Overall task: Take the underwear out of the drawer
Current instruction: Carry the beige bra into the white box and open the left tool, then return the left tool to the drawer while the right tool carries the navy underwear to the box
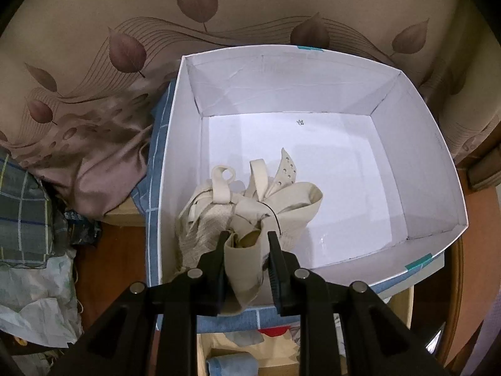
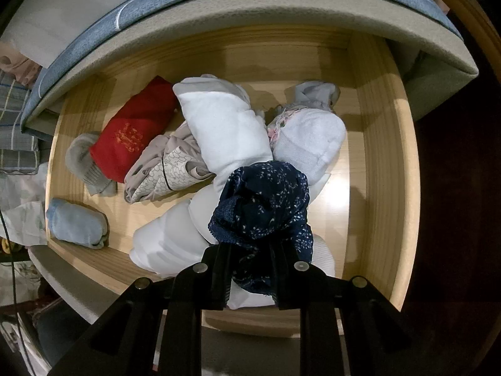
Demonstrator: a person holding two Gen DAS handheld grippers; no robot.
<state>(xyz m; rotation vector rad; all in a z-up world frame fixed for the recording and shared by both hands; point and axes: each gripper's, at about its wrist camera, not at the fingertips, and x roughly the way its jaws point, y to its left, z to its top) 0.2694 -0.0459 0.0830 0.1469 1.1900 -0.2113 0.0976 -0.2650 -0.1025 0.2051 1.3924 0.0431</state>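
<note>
In the left wrist view my left gripper [image 1: 248,244] is shut on a cream bra [image 1: 250,200], held over the near left part of a white cardboard box [image 1: 416,163]. The bra's straps and hook band hang into the box. In the right wrist view my right gripper [image 2: 250,250] is shut on navy floral underwear [image 2: 261,203], held just above the open wooden drawer [image 2: 379,156]. Under it lie white rolled garments [image 2: 225,128], a beige patterned piece [image 2: 169,169] and a red folded cloth [image 2: 131,131].
The box sits on a blue checked cloth [image 1: 156,169] on a bed with a leaf-print cover [image 1: 94,62]. In the drawer there are also a grey sock [image 2: 84,163], a light blue roll [image 2: 75,222] and a white-and-grey bundle [image 2: 310,138]. The mattress edge [image 2: 250,9] overhangs the drawer's back.
</note>
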